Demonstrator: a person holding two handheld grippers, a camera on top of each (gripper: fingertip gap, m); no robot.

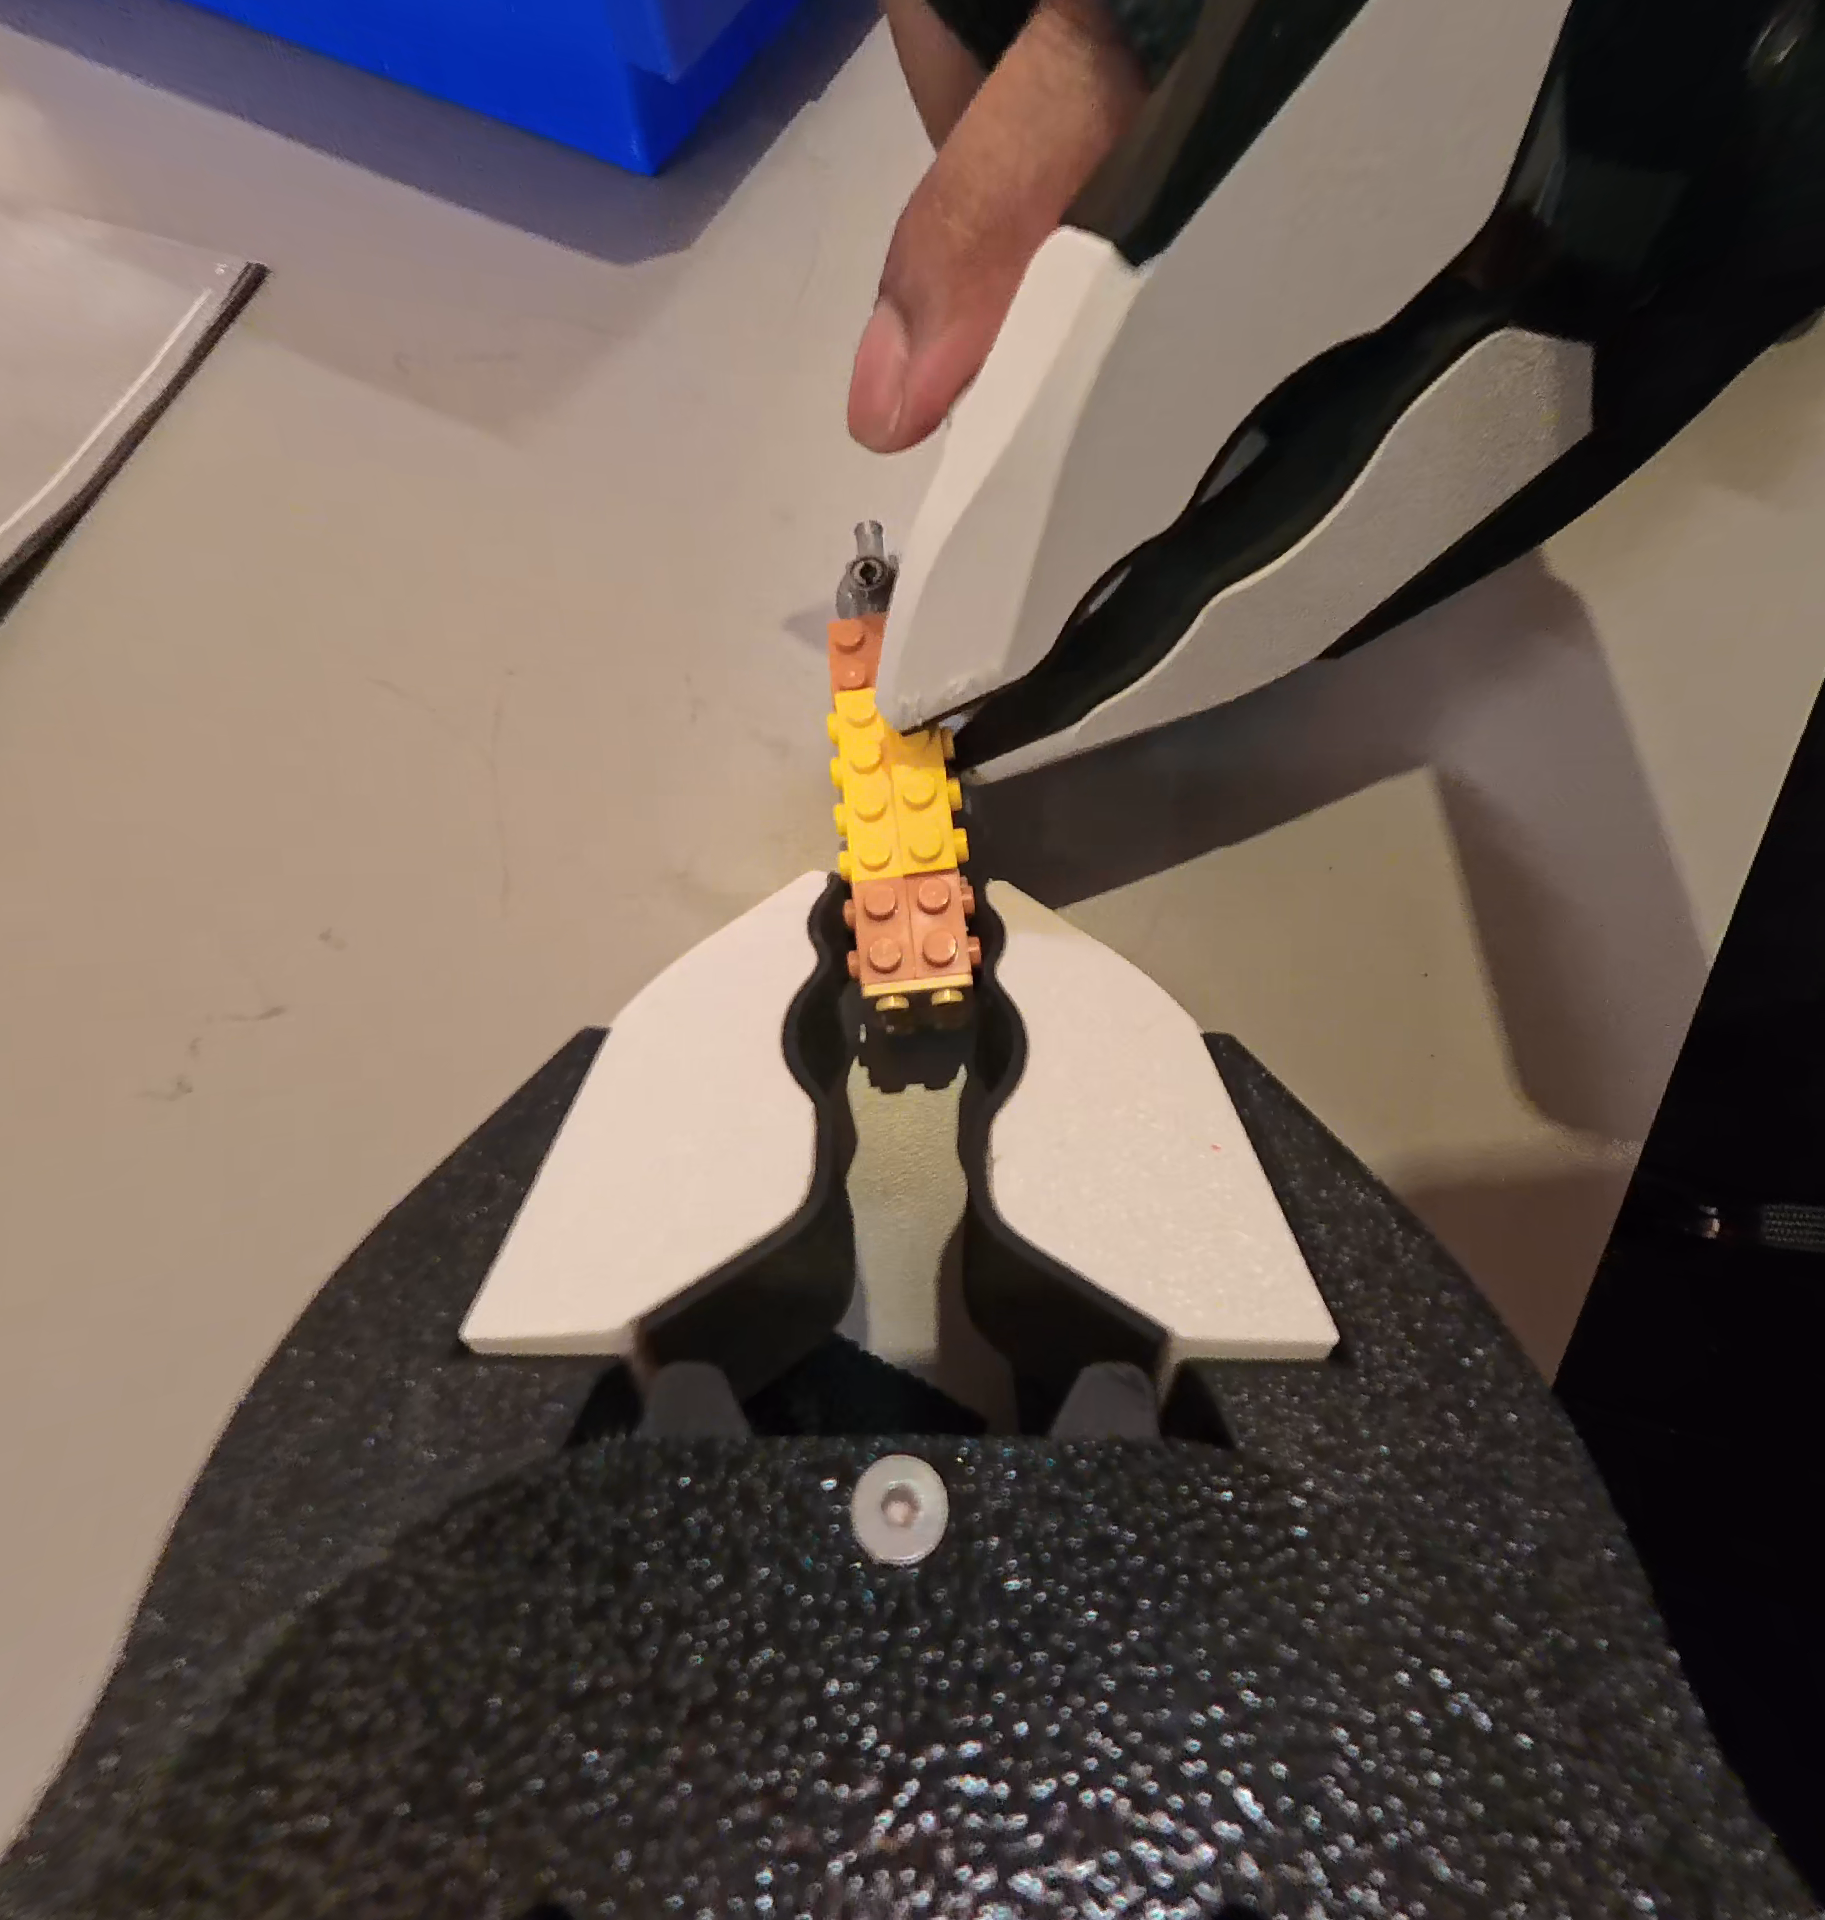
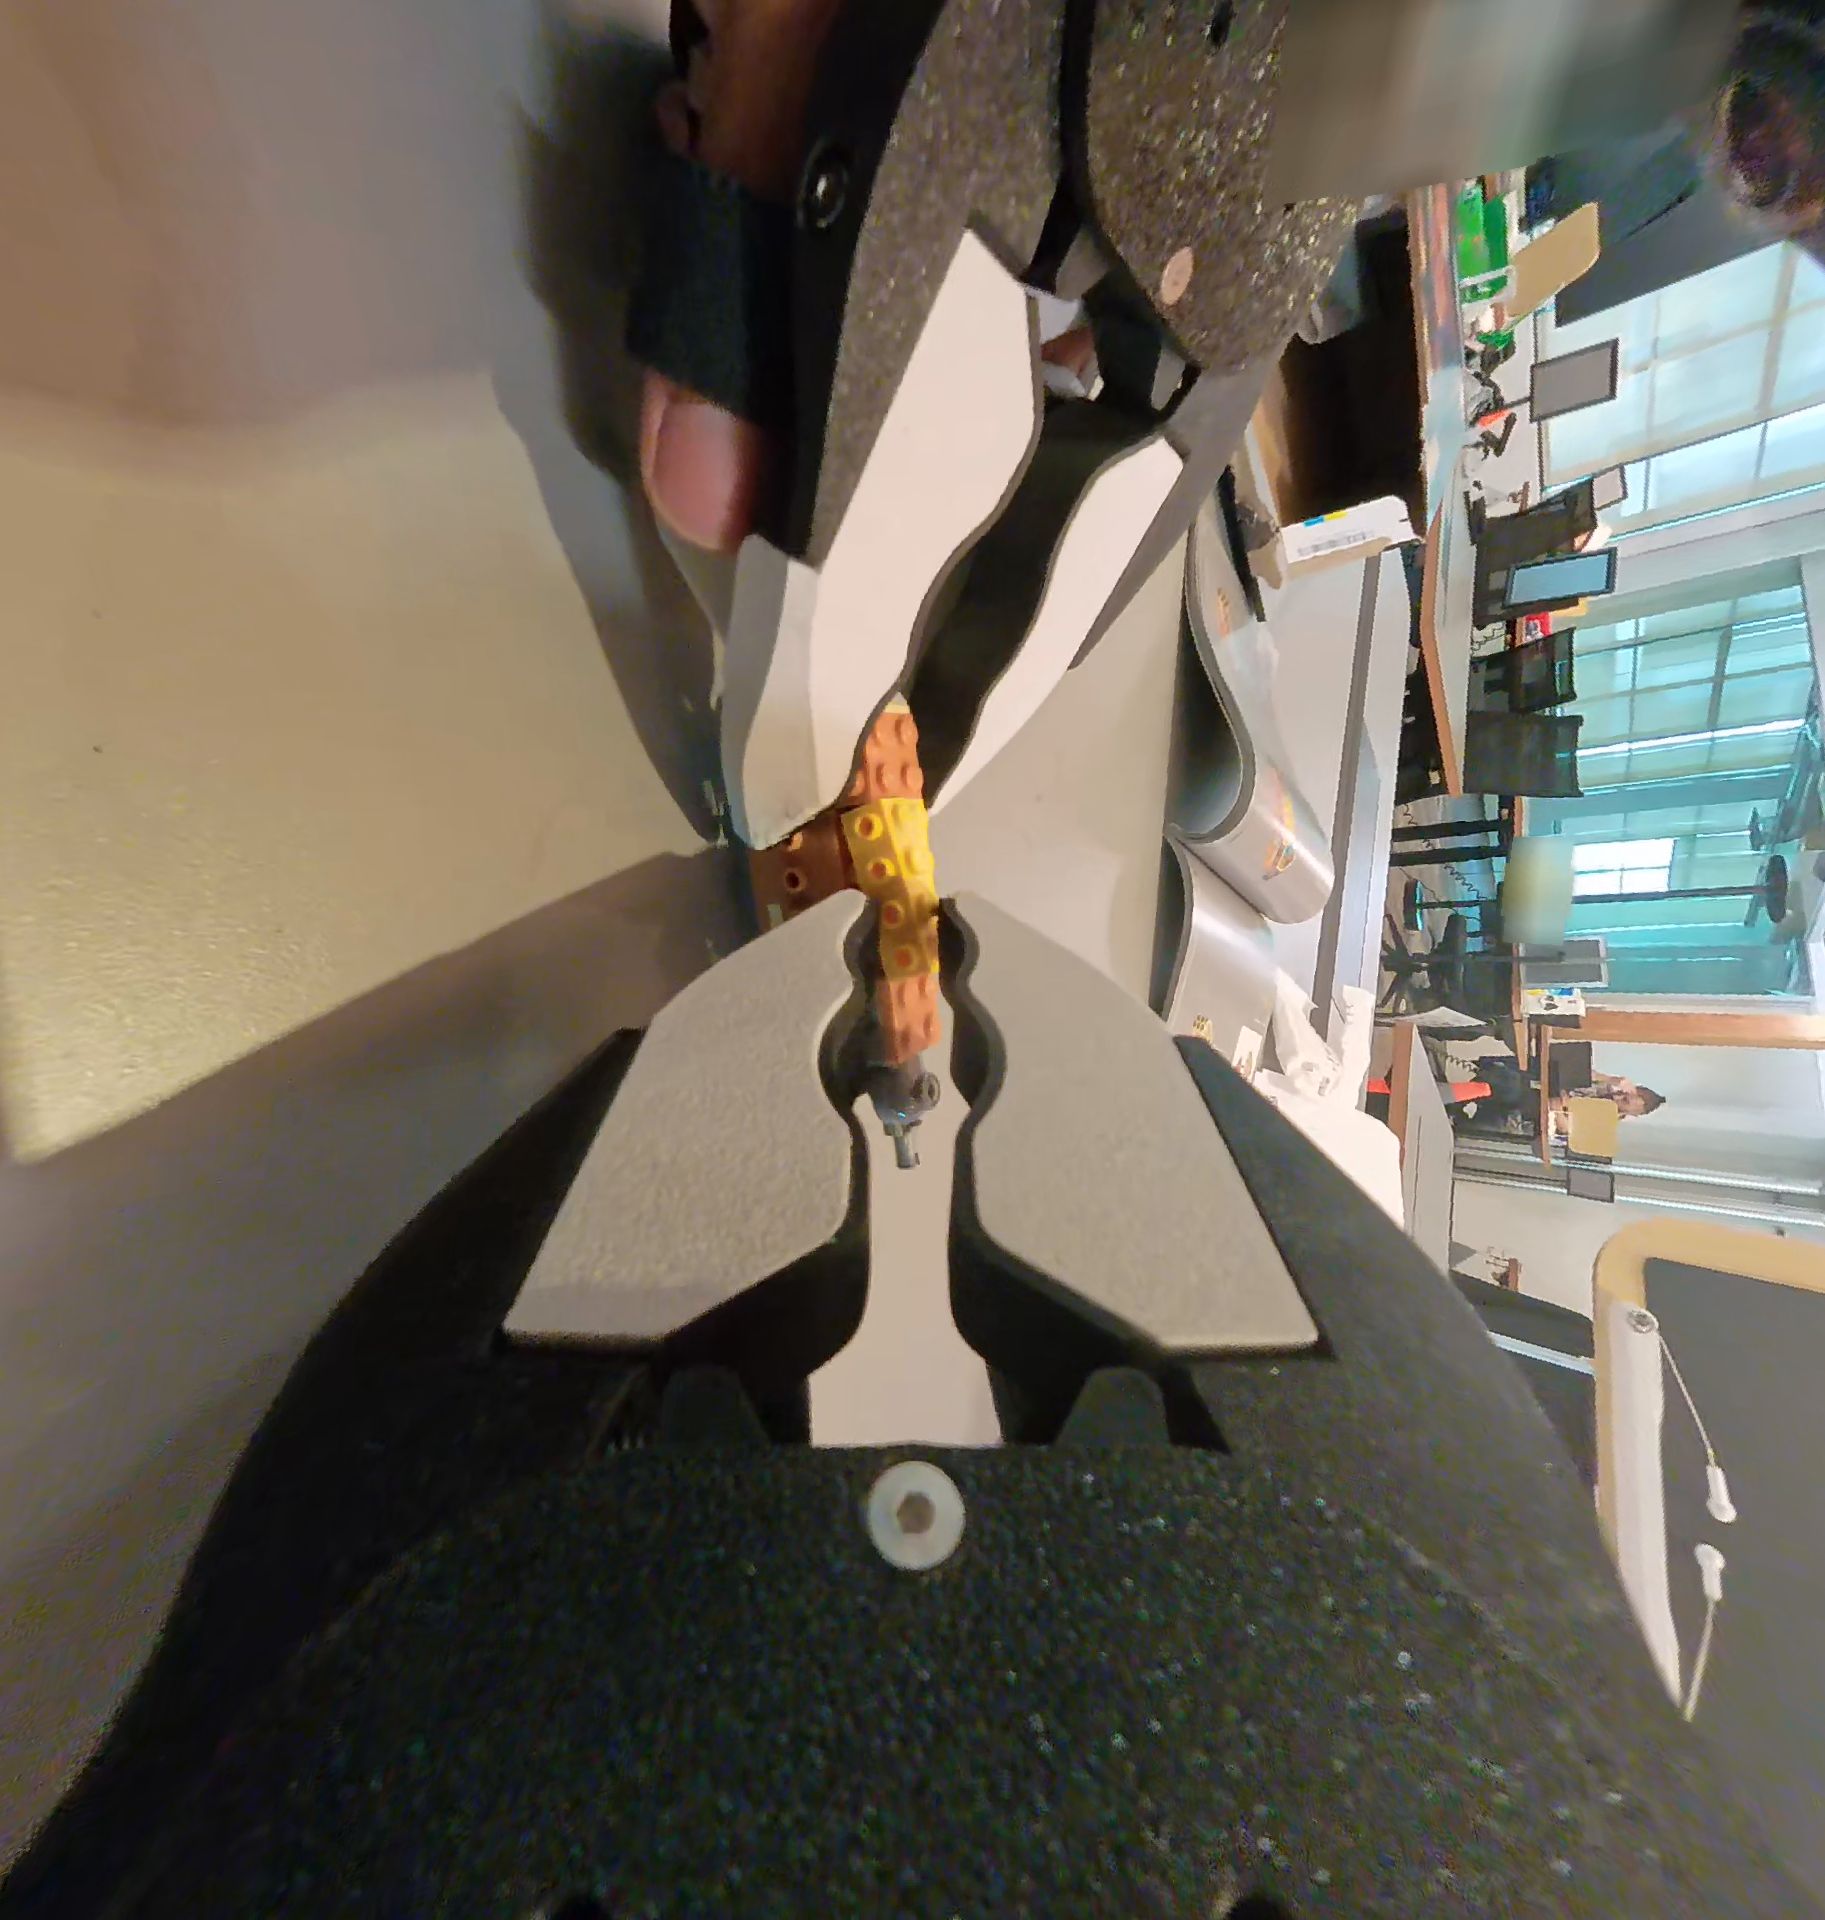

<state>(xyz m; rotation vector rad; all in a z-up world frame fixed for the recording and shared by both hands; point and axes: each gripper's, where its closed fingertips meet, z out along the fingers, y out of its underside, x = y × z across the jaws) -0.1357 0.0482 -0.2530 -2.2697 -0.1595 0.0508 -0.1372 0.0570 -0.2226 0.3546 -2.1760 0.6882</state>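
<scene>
A slim build of yellow and tan-brown bricks [image 1: 897,810] with a small grey piece [image 1: 866,577] at its far end hangs above the beige table [image 1: 368,727]. My left gripper [image 1: 913,904] is shut on the tan-brown near end. My right gripper [image 1: 949,743] comes in from the upper right, its fingertips closed on the far yellow part. In the right wrist view the same build [image 2: 903,873] runs between my right gripper [image 2: 903,935] and the left gripper [image 2: 866,810] above it. The pads press on the yellow and tan strip. The grey piece [image 2: 903,1091] sticks out behind them.
A blue bin [image 1: 575,73] stands at the back left and a flat grey sheet [image 1: 77,416] lies at the left edge. A person's thumb [image 1: 939,312] rests on the right gripper. Desks and chairs [image 2: 1510,675] fill the room beyond the table. Less than 4 cm separates the two grippers' tips.
</scene>
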